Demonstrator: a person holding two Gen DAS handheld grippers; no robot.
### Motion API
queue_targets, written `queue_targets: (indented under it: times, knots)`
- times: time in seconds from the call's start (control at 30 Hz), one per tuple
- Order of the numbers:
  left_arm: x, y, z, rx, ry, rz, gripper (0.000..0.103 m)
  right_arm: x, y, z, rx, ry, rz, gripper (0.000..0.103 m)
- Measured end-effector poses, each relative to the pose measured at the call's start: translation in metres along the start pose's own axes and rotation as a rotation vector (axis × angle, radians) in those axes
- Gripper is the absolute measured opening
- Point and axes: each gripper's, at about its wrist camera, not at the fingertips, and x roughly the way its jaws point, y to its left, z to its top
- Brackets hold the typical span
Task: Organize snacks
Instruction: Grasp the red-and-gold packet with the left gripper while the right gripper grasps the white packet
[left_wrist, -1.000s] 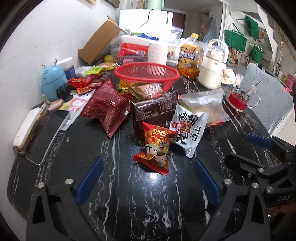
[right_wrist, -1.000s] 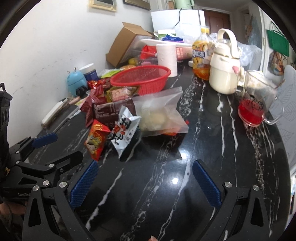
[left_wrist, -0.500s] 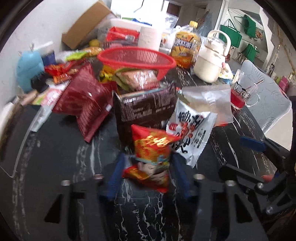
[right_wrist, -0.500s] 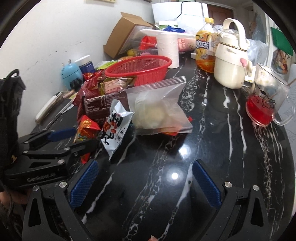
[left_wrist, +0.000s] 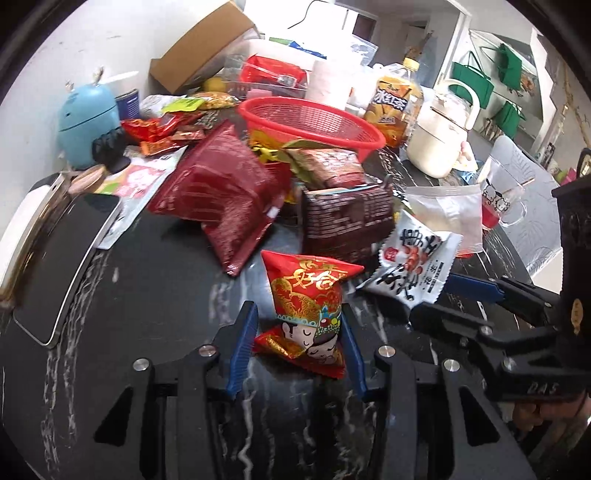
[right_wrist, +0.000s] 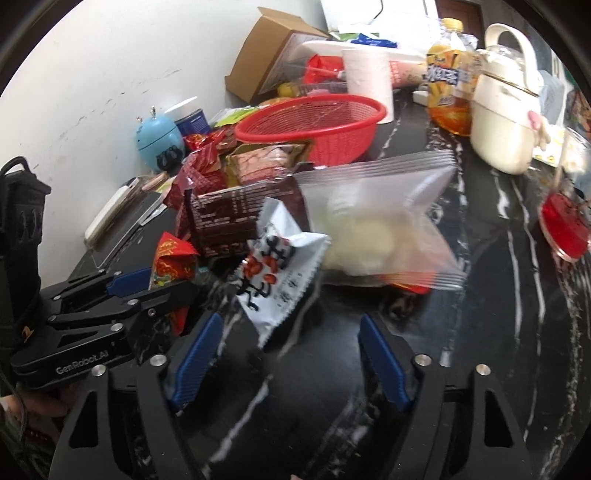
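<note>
Two grippers are at work on our black marble table (left_wrist: 147, 295). We take the round red plastic basket (left_wrist: 310, 122) as our landmark. Our left gripper (left_wrist: 297, 350) is well in front of the basket, and its blue fingers (left_wrist: 242, 345) squeeze a small red snack bag with a cartoon face (left_wrist: 308, 306) from both sides. Our right gripper (right_wrist: 288, 354) is also in front of the basket, with its jaws spread wide and holding nothing. A white snack bag with black letters (right_wrist: 277, 273) lies just ahead of it, touching a clear plastic bag with a pale bun inside (right_wrist: 380, 225). A dark brown snack box (left_wrist: 345, 221) sits between that bag and the basket.
</note>
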Motion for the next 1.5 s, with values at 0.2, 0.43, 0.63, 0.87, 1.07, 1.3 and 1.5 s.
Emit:
queue_targets:
  times: [0.2,0.43,0.63,0.87,1.07,1.3,1.5]
  knots:
    - [-0.005,0.013,-0.002,-0.035,-0.005,-0.018,0.043,0.01,0.01,0.01,0.002,-0.003,0.008,0.066]
    - [-0.01,0.02,-0.004,-0.042,-0.016,-0.009,0.043,0.016,0.006,0.011,0.059,-0.012,0.027,0.035]
    - [-0.017,0.018,-0.009,-0.04,-0.022,-0.011,0.043,0.009,0.012,0.007,0.037,-0.029,0.029,0.028]
    - [-0.031,0.009,-0.015,-0.022,-0.042,-0.018,0.043,-0.009,0.018,-0.003,0.029,-0.048,0.054,0.027]
    - [-0.05,-0.007,-0.019,0.012,-0.066,-0.028,0.043,-0.03,0.022,-0.014,0.03,-0.071,0.074,0.027]
    - [-0.069,-0.025,-0.015,0.046,-0.086,-0.061,0.043,-0.058,0.033,-0.023,0.018,-0.104,0.094,0.027]
    - [-0.079,-0.036,-0.001,0.07,-0.118,-0.089,0.043,-0.074,0.038,-0.019,0.004,-0.125,0.094,0.027]
